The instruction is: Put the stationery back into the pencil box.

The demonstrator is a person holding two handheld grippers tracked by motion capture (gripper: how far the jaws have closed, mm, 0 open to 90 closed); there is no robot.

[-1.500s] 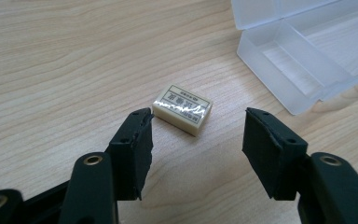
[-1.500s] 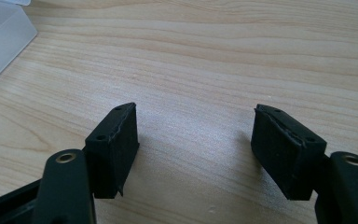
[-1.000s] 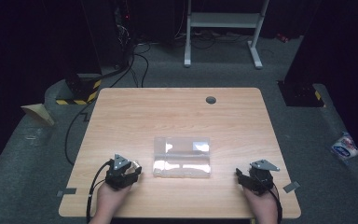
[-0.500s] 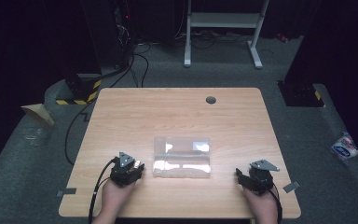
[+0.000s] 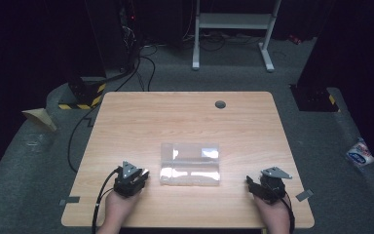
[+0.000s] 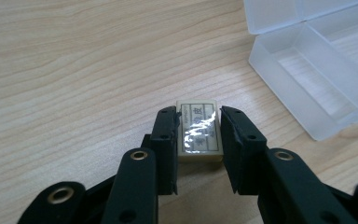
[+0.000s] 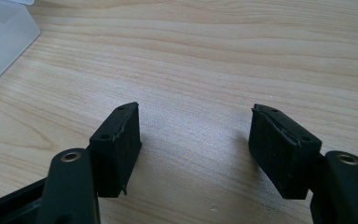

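High view: wooden table on grey carpet, dark room behind

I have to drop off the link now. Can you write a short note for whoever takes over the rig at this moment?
Left gripper: jaws have just closed on the small labelled block, which sits on the table just short of the open clear plastic box.
Right gripper: open, nothing between its jaws, resting over bare table at the near right.
Box: mid-table, lid folded back, the compartments in view look empty.
Done: block gripped.
Left, probably: lift the block and set it in a compartment of the box.
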